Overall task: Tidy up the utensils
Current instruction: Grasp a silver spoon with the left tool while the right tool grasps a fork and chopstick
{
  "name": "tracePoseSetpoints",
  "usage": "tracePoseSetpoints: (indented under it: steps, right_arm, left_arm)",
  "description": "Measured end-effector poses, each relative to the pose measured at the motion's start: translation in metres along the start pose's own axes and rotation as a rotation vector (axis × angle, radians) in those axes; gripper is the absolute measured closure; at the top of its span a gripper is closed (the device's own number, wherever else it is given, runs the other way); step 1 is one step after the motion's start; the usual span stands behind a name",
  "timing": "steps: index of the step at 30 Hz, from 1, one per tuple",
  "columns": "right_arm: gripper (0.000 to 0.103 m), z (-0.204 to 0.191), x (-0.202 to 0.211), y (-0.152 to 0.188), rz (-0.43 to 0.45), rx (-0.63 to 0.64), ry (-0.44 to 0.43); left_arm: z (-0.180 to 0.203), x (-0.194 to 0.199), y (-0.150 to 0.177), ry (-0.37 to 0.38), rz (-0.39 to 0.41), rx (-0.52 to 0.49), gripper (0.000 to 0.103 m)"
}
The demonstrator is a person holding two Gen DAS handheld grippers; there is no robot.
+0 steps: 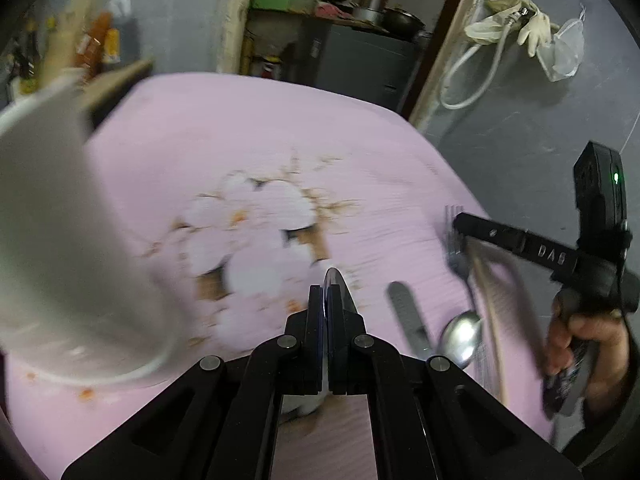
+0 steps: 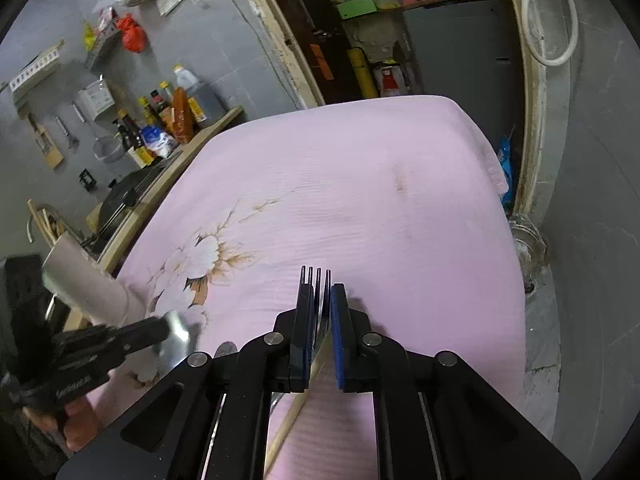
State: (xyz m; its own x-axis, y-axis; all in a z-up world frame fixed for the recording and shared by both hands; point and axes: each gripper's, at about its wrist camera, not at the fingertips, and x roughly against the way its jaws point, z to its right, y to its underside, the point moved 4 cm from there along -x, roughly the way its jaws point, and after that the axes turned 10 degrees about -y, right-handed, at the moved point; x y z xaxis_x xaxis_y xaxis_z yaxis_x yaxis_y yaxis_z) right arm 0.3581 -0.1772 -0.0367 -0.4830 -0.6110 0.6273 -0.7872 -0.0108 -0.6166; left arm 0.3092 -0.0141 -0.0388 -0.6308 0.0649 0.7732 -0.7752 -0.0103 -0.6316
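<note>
Closest to the left wrist camera, the left claw (image 1: 326, 292) has its two pads pressed together on a thin metal utensil blade (image 1: 334, 278), whose rounded tip pokes out just past them; whether it is a knife I cannot tell. It hangs over the pink flowered cloth (image 1: 248, 128) covering the bench. Just left of that claw, a white cup (image 1: 68, 240) looms large and blurred. To the right of the claw, a flat metal handle (image 1: 406, 318) and a spoon (image 1: 460, 336) lie on the cloth, the spoon bowl nearer the right claw (image 1: 460, 226).

From the right wrist camera, the right claw (image 2: 322, 300) grips a fork (image 2: 318, 280) between its blue pads, tines sticking forward above the cloth. A pale wooden stick (image 2: 296, 408), perhaps a chopstick, runs down under that claw. Left of the fork, the white cup (image 2: 84, 284) appears tilted beside the left claw (image 2: 160, 330), blurred.
</note>
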Motion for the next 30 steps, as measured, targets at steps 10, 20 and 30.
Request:
tracePoseSetpoints:
  steps: [10,20,30]
  right_arm:
    - [0.072,-0.019,-0.017,0.004,-0.043,0.069,0.115]
    - [0.064,-0.022,-0.028,0.009,-0.039,0.11,0.188]
    - [0.061,-0.024,-0.026,0.012,-0.021,0.105,0.185]
  left_arm:
    - [-0.012,0.004,0.016,0.041,0.018,0.045,0.103]
    - [-0.021,-0.01,0.015,0.136,-0.073,0.112,0.094]
    - [-0.011,-0.013,0.013,0.157,-0.069,0.055,0.074]
